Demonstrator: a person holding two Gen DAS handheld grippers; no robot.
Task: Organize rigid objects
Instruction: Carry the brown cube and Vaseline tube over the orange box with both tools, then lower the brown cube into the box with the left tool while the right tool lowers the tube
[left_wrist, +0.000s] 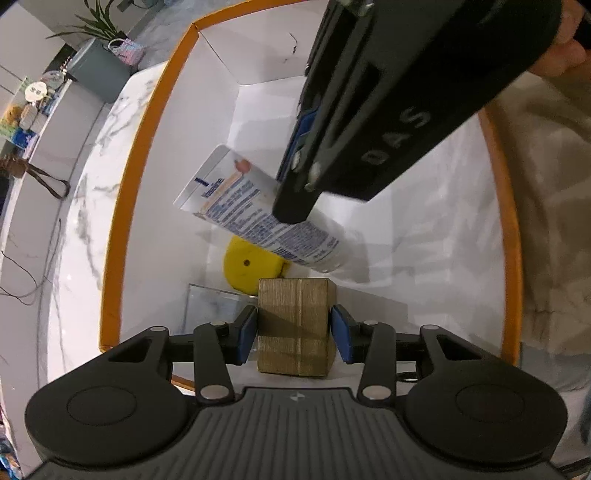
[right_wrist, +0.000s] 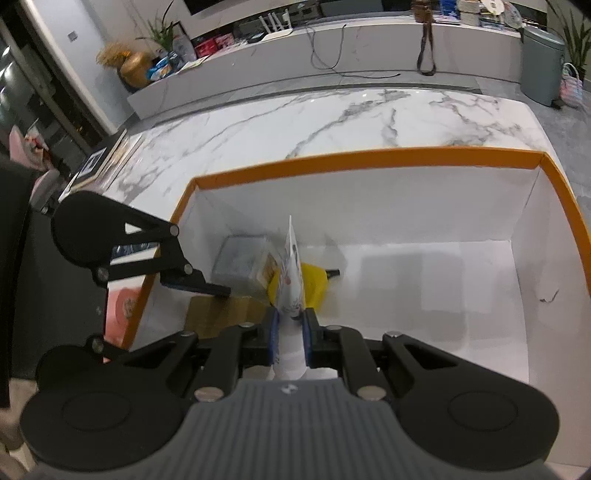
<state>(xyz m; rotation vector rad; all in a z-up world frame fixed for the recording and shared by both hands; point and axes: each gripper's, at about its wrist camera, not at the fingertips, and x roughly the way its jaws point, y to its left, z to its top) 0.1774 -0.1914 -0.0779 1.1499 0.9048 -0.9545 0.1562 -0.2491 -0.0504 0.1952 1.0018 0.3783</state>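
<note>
White marble table, grey bin, plants

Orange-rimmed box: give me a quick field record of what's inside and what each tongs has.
container: orange-rimmed white cardboard box on a marble table
left tongs: straddling a brown cardboard block, small gaps at both pads
right tongs: shut on a white printed squeeze tube
also inside: yellow rounded object, clear plastic case

box right half open, yellow object, cardboard block crowd left corner
</note>
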